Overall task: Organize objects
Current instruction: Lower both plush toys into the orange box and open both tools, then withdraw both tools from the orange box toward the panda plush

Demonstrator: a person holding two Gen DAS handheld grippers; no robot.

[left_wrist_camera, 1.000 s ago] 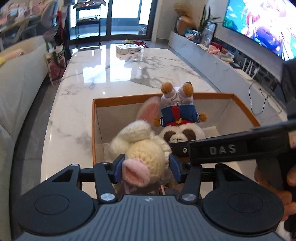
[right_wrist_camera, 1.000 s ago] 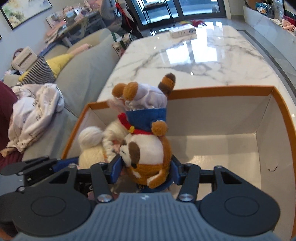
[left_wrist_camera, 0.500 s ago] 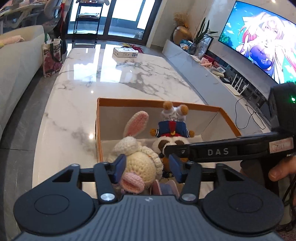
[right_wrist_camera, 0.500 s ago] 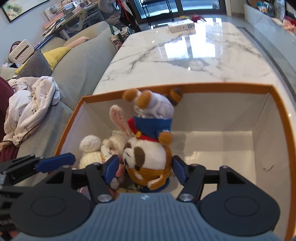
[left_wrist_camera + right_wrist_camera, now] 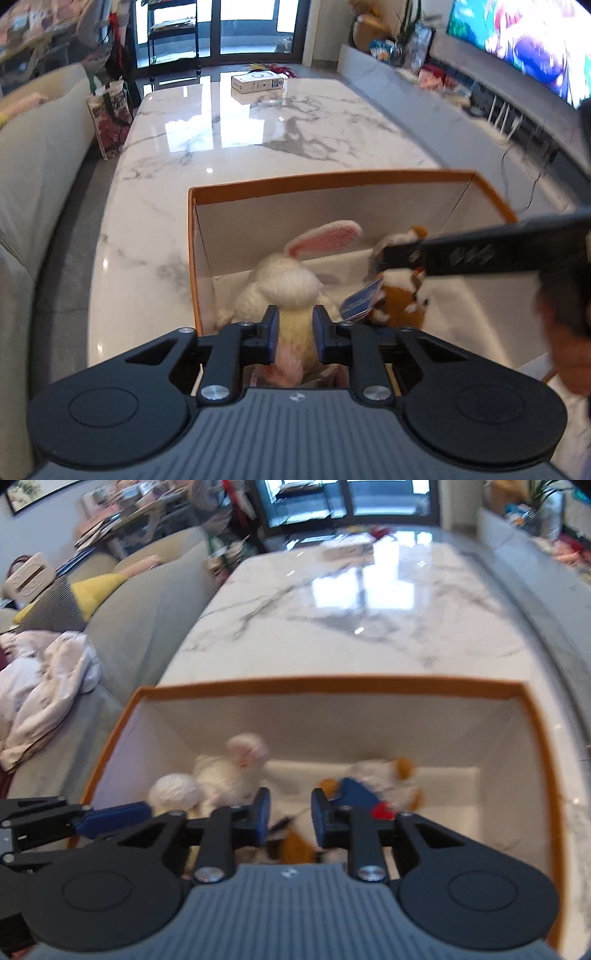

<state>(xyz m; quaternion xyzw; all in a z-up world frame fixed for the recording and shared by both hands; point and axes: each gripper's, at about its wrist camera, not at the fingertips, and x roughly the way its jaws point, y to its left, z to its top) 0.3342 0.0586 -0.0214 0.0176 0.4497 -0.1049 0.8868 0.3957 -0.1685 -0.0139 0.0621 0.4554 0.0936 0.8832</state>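
Note:
An orange-rimmed cardboard box (image 5: 332,181) (image 5: 332,685) stands on the marble table. A white crochet rabbit (image 5: 284,280) (image 5: 225,779) with pink ears lies on the box floor at the left. A brown-and-white plush dog (image 5: 399,310) (image 5: 384,779) in a blue jacket lies beside it, blurred. My left gripper (image 5: 294,325) hovers over the rabbit, its jaws closing to a narrow gap; the rabbit shows beyond the pads, not pinched. My right gripper (image 5: 290,812) is above the dog, jaws closing, with no toy gripped. The dog's lower part is hidden under the fingers.
A small white carton (image 5: 257,82) lies at the far end of the marble table (image 5: 258,129). A grey sofa (image 5: 29,147) runs along the left, a TV (image 5: 517,37) and low shelf along the right. A person's hand (image 5: 565,332) holds the right gripper.
Both toys left the jaws and now lie on the box floor; the dog tipped over to the right. Both pairs of jaws have narrowed, the left most.

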